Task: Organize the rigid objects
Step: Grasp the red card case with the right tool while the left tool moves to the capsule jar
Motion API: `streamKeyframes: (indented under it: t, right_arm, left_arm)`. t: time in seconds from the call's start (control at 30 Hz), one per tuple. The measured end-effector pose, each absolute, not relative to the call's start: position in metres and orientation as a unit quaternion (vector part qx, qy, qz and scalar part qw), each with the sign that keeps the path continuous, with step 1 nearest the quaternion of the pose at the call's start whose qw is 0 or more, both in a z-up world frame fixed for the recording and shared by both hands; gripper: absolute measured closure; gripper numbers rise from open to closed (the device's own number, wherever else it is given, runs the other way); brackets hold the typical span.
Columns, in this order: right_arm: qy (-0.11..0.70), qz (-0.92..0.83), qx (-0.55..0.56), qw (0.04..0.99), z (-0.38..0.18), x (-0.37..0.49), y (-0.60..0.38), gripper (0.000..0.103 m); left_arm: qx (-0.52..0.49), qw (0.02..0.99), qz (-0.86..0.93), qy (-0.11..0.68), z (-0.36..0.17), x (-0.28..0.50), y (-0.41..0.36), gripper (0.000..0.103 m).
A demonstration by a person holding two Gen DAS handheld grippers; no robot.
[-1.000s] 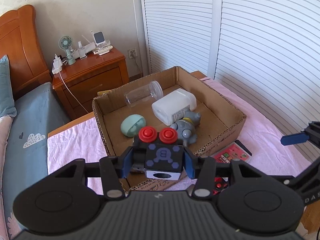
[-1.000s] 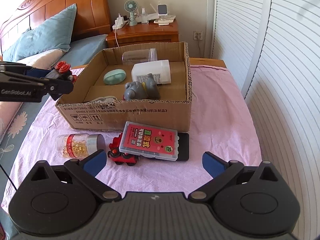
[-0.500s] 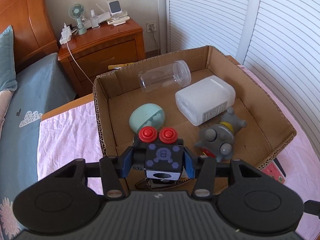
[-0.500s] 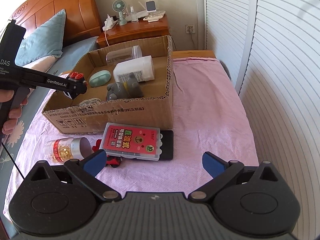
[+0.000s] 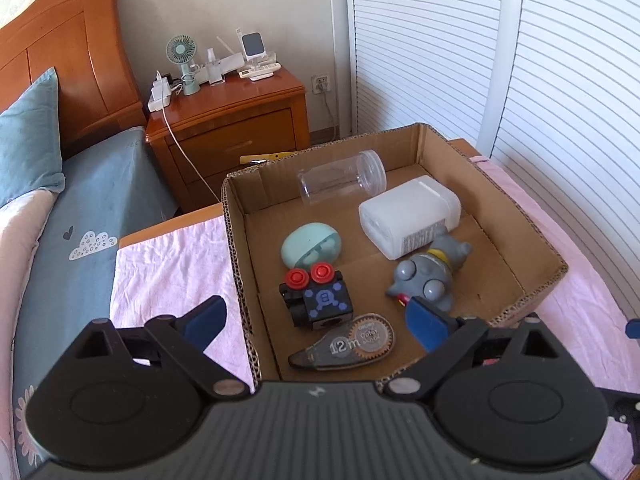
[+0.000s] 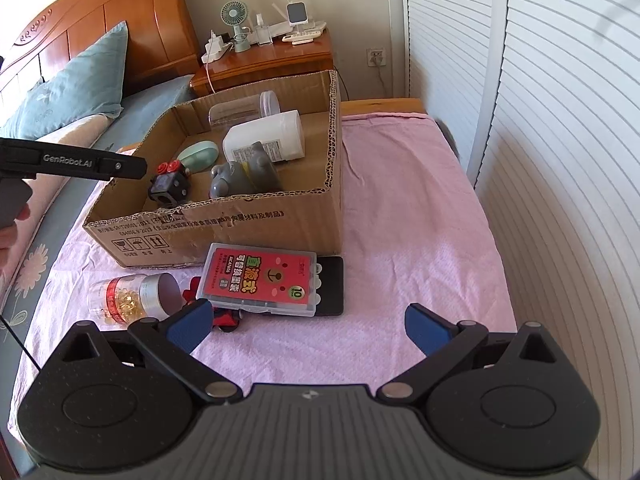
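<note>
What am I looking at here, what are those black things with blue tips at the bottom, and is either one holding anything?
They are two handheld grippers, one in each of a person's hands, each with a camera looking out along its two blue-tipped fingers. One picture comes from the left gripper, above a cardboard box. Its jaws are opening with nothing between them; a black cube toy with red buttons lies in the box below. Also inside: a clear jar, a white bottle, a mint case, a grey toy and a correction tape. The other picture comes from the right gripper, open and empty, over a pink cloth with a red-labelled case and a capsule jar.
</note>
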State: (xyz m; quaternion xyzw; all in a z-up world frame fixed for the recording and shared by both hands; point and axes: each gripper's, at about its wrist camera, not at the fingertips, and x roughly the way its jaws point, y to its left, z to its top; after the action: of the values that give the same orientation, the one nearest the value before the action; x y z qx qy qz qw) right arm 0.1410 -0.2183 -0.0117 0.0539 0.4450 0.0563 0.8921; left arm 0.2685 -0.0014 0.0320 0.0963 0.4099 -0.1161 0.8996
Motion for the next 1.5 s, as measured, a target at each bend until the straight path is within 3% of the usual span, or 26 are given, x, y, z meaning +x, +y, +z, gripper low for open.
streamKeyframes:
  t: [0.37, 0.87, 1.13, 1.5]
  right_arm:
    - [0.439, 0.070, 0.047, 0.895, -0.008, 0.122, -0.205, 0.000]
    - [0.436, 0.058, 0.058, 0.896, -0.013, 0.111, -0.215, 0.000]
    - [0.449, 0.046, 0.073, 0.890, -0.024, 0.118, -0.225, 0.000]
    - [0.459, 0.044, 0.066, 0.885, -0.030, 0.128, -0.219, 0.000]
  left_arm:
    - [0.107, 0.905, -0.115, 0.396, 0.064, 0.194, 0.004, 0.001]
    - [0.122, 0.916, -0.051, 0.379, -0.009, 0.159, -0.029, 0.001]
    - [0.049, 0.913, -0.055, 0.400, -0.026, 0.183, -0.036, 0.001]
    - [0.034, 0.910, -0.025, 0.413, -0.050, 0.189, -0.023, 0.001]
